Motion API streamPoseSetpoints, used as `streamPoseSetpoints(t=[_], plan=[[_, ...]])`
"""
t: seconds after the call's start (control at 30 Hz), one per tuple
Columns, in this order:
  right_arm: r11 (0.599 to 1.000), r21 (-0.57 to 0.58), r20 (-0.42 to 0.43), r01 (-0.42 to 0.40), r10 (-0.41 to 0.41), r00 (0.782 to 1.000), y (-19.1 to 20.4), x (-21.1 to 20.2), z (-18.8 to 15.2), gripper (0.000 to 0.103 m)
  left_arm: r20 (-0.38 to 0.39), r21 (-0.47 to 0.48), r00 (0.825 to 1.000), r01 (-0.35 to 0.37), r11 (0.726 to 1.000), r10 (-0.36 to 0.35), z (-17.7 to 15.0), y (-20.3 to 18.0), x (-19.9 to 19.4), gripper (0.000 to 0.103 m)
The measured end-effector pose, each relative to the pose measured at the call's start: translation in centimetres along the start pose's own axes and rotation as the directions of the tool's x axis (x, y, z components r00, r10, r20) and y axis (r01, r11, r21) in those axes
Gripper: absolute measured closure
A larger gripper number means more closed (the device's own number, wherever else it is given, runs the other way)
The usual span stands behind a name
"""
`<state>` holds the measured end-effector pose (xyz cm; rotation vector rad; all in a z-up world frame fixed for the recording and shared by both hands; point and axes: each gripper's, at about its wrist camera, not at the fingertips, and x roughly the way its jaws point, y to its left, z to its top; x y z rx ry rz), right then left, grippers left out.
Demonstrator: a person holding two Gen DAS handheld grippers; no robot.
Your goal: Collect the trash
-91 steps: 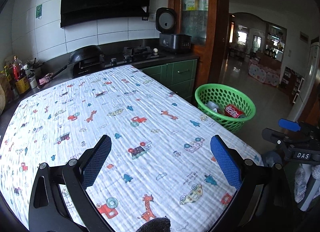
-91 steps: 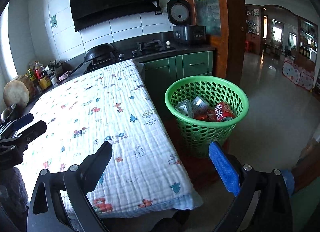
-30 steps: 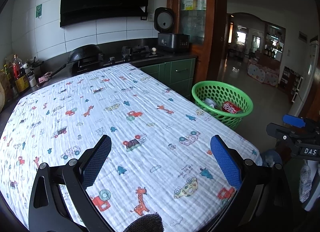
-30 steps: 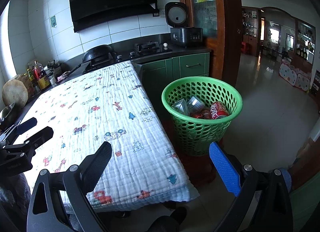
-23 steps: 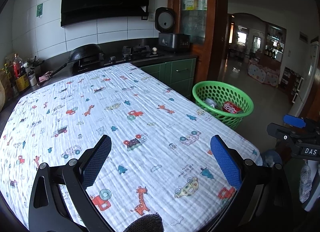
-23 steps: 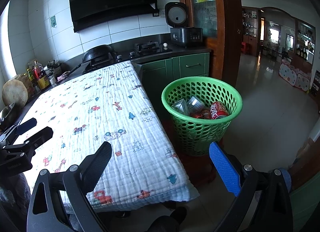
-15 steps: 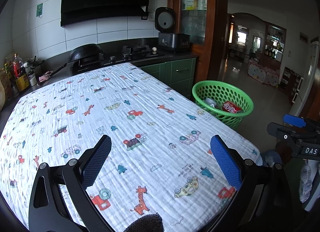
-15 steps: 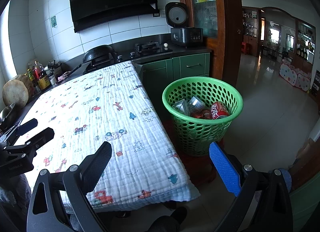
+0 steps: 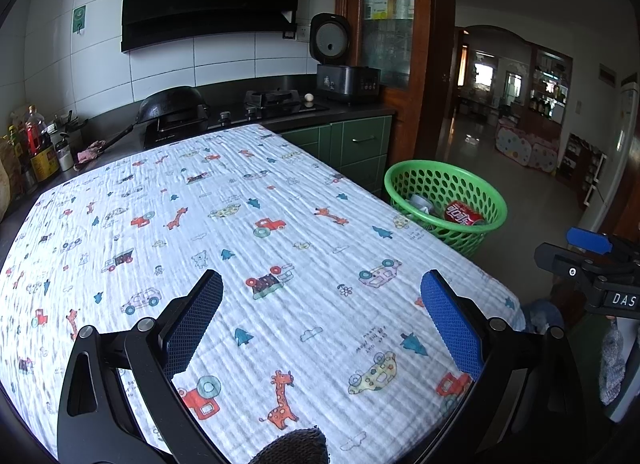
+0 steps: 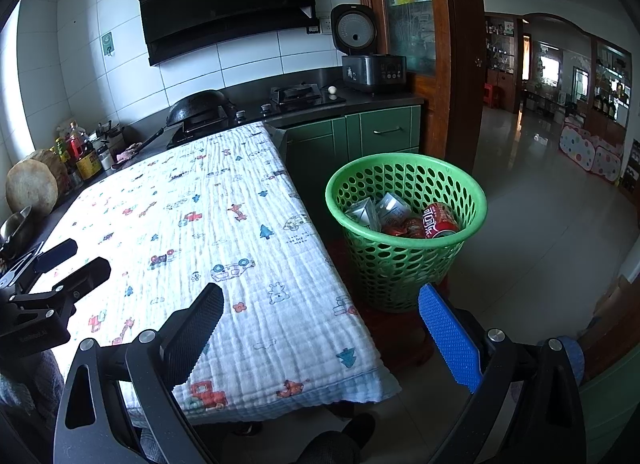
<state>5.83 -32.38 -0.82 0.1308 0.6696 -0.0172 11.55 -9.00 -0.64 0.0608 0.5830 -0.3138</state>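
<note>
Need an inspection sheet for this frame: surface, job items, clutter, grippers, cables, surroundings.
Surface: table under a printed cloth; no trash seen on it.
Job's things: green basket on the floor beside the table, holding a red can, silver cartons and other red trash.
Clutter: nothing seen on the cloth.
Grippers: left hand-held gripper open, empty, over the table's near end; right hand-held gripper open, empty, at the table's corner near the basket.
Cables: nothing seen.
Surroundings: counter with wok, stove, rice cooker, bottles; doorway to another room.
</note>
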Motion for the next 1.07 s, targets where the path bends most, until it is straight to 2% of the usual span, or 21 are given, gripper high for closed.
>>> streamPoseSetpoints(t=[1.07], plan=[[1.0,-0.007,-0.006,-0.012,0.012,1.0,0.34,0.09,0.04,0.008,-0.002,-0.01,1.0,0.001,1.0,-0.001,-0.24,-0.08,0.43,0.005]])
